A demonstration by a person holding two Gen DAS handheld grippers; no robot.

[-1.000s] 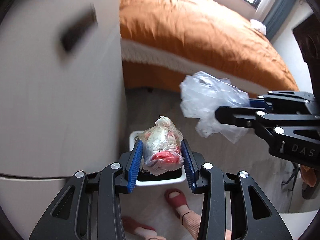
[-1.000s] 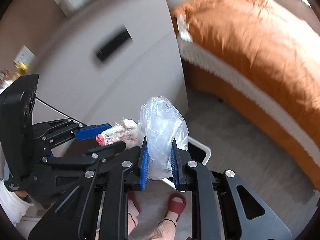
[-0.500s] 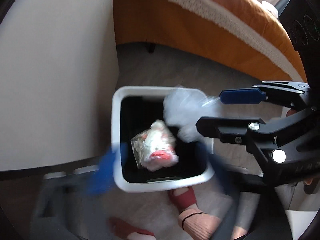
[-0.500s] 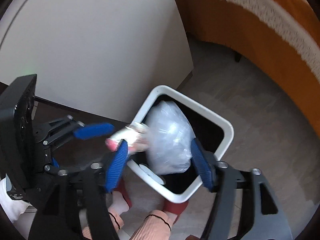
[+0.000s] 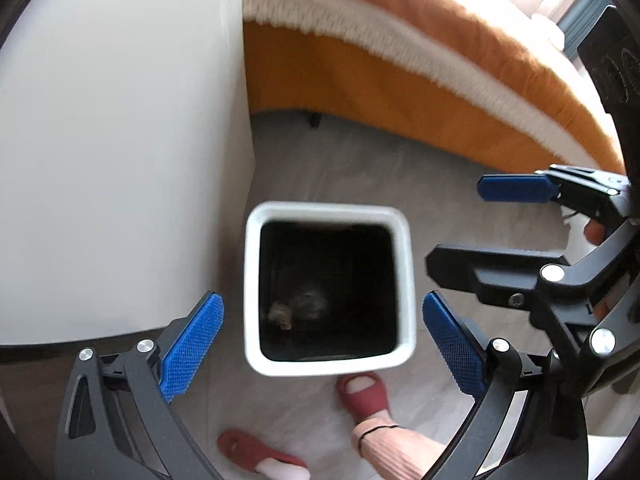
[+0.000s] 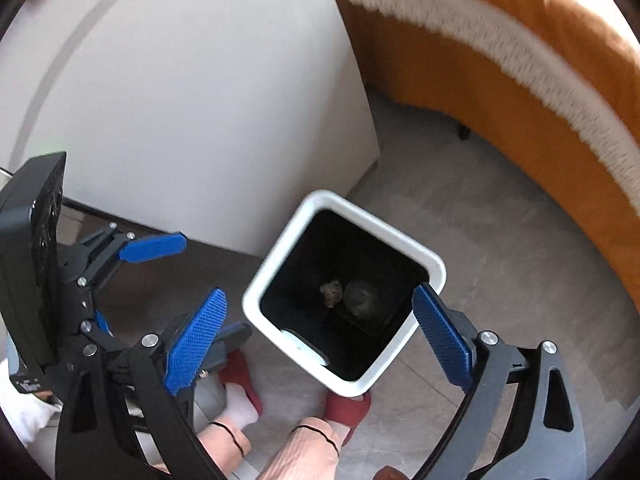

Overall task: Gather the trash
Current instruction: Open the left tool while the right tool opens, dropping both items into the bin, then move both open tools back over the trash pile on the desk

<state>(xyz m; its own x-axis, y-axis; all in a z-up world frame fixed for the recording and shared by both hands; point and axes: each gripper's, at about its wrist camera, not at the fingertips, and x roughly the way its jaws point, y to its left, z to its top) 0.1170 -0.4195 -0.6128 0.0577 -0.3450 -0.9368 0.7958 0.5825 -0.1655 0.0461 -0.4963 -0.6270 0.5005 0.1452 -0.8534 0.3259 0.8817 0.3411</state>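
Note:
A white square trash bin [image 5: 328, 212] [image 6: 276, 260] stands on the grey floor right below both grippers. On its dark bottom lie a small crumpled wrapper [image 5: 280, 314] [image 6: 331, 293] and a clear plastic bag [image 5: 312, 302] [image 6: 362, 300]. My left gripper [image 5: 322, 300] is open above the bin's mouth, empty. My right gripper [image 6: 320, 294] hovers over the bin too; its jaws are opening with nothing between them. In the left wrist view the right gripper [image 5: 454, 224] comes in from the right, beside the bin. The left gripper [image 6: 212, 276] shows at the left of the right wrist view.
A white cabinet [image 5: 120, 140] [image 6: 200, 100] stands close on the bin's left. A bed with an orange cover [image 5: 400, 80] [image 6: 520, 80] runs behind and to the right. A person's feet in red slippers [image 5: 364, 396] [image 6: 348, 408] stand right at the bin's near side.
Both grippers came down over the bin and opened. The wrapper left the left gripper and the clear bag left the right one; both now lie on the bin's bottom.

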